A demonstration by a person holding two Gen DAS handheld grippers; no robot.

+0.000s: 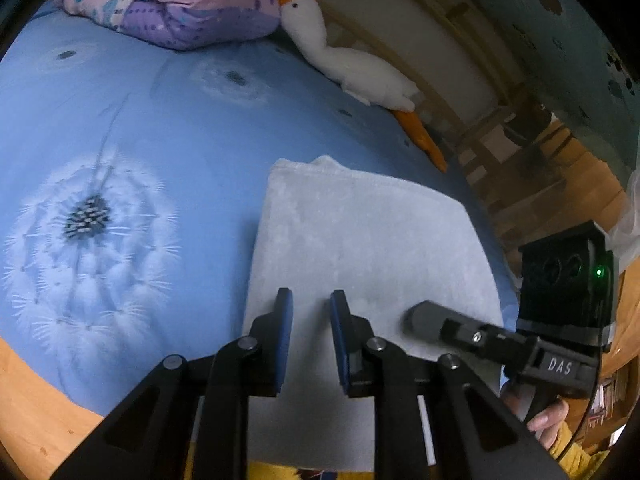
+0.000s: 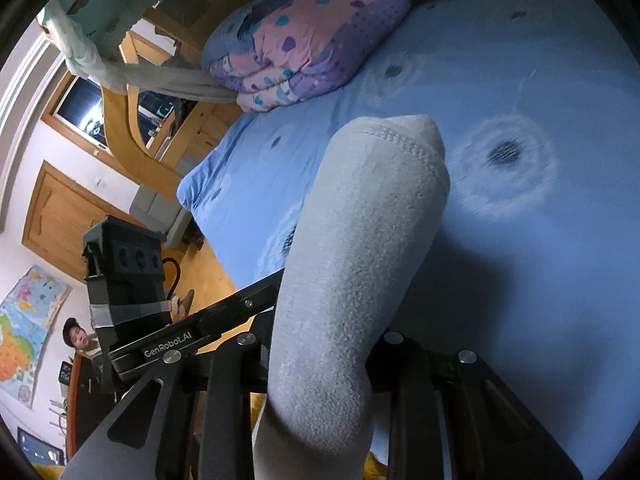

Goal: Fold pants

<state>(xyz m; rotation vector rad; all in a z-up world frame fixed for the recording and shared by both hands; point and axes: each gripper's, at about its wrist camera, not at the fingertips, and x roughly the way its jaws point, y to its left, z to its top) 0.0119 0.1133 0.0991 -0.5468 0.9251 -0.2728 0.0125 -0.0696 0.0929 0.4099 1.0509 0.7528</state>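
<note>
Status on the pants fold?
Right gripper shut on pants. Left gripper over pants, grip unclear. Nothing in the way.

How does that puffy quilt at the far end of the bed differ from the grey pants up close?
The quilt is pink and purple with blue hearts; the grey pants are one plain pale colour. The quilt is a thick, puffy bundle of several layers; the grey pants look much thinner and flatter. The quilt sits at the far end of the bed; the grey pants are at the near edge. Both are soft fabric.
</note>
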